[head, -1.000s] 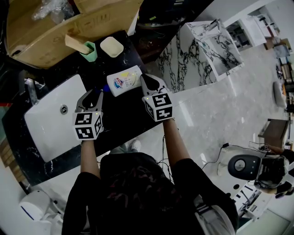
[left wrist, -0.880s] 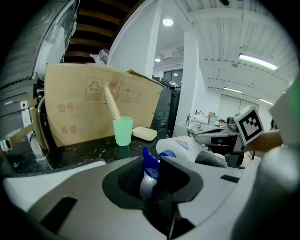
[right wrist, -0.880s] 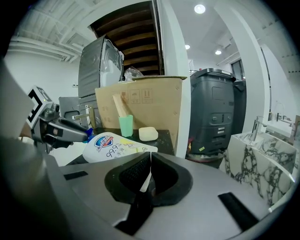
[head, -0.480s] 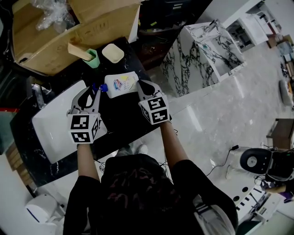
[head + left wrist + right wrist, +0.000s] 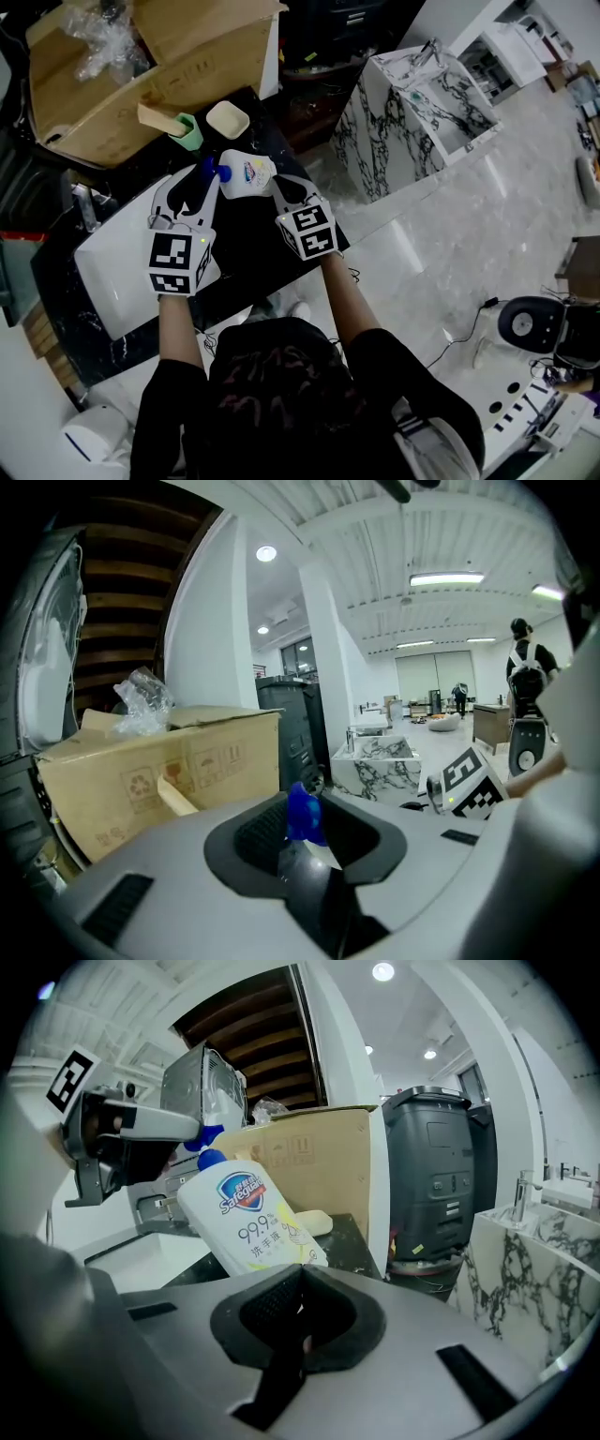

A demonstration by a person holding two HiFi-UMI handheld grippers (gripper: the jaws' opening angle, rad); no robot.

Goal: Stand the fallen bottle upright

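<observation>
A white soap bottle (image 5: 249, 173) with a blue cap (image 5: 212, 170) leans over the black counter (image 5: 253, 239), cap end raised to the left. My left gripper (image 5: 207, 180) is shut on the cap. In the left gripper view the blue cap (image 5: 302, 815) sits pinched between the jaws. My right gripper (image 5: 279, 186) sits at the bottle's base end, shut, with nothing between its fingers. In the right gripper view the labelled bottle (image 5: 247, 1224) rises at a slant just past my right gripper (image 5: 298, 1309), and the left gripper (image 5: 131, 1138) holds its top.
An open cardboard box (image 5: 159, 56) stands behind the counter. A green cup (image 5: 187, 128) and a cream soap dish (image 5: 228, 119) sit just beyond the bottle. A white sink (image 5: 108, 277) with a tap (image 5: 84, 204) lies left. A marble block (image 5: 412, 103) stands right.
The left gripper has risen with the cap in it, tipping the bottle from lying flat to a steep lean. The right gripper has stayed at the base.
</observation>
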